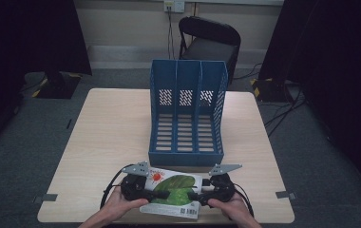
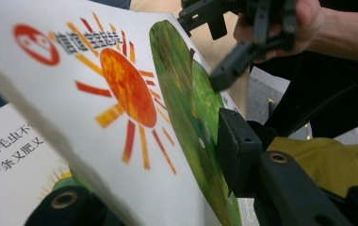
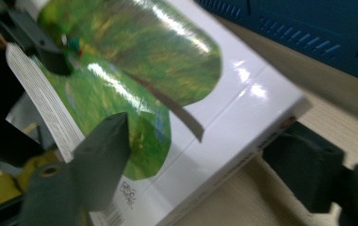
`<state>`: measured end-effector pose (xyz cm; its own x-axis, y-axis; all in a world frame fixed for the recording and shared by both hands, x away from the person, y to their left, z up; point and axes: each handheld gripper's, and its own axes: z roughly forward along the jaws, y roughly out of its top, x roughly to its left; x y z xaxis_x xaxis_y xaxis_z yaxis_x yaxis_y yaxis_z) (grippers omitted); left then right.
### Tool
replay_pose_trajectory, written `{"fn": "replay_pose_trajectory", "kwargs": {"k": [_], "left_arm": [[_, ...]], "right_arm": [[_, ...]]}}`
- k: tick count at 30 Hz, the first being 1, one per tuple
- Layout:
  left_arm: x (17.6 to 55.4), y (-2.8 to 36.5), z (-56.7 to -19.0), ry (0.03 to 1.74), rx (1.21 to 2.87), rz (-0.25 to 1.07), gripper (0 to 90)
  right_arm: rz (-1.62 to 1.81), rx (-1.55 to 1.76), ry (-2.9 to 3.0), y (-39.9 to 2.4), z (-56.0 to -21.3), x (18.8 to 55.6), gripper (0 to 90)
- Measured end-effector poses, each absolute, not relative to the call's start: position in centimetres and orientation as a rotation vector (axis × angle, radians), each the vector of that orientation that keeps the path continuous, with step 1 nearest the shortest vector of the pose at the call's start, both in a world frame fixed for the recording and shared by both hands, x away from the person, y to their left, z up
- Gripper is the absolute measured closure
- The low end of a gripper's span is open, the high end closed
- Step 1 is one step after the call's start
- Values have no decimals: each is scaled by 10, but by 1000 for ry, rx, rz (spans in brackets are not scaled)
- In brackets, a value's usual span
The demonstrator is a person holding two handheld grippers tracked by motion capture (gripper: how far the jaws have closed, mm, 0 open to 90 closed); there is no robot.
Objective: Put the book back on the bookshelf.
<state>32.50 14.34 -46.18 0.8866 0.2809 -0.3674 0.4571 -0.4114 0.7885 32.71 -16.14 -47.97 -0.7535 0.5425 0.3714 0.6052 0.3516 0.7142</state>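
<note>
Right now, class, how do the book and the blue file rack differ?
The book is white with a green leaf and orange sun; the rack is plain blue. The book is held at the table's near edge by both tools; the rack stands untouched mid-table. Both are on the same table.

High view above the near table edge, facing forward-down; both tongs views close on the book (image 1: 175,190).

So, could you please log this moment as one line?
left tongs: shut on cover of white picture book with green leaf | right tongs: straddling book's spine edge, not yet gripping | blue plastic three-slot file rack: empty
</note>
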Motion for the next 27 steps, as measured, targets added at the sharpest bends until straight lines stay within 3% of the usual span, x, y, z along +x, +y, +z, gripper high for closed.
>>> {"fn": "replay_pose_trajectory", "kwargs": {"k": [6, 14, 25, 27], "left_arm": [[323, 143, -461, 511, 2048, -213, 739], [325, 149, -461, 540, 2040, -162, 701], [328, 151, -465, 528, 2047, -170, 652], [328, 150, -465, 531, 2051, -167, 637]], "right_arm": [[-1528, -1043, -2471, -171, -469, 324, 483], [-1640, -931, -2436, -180, -456, 317, 643], [-1593, -794, -2470, -166, -454, 316, 631], [-1565, -771, -2532, -158, -455, 314, 662]]}}
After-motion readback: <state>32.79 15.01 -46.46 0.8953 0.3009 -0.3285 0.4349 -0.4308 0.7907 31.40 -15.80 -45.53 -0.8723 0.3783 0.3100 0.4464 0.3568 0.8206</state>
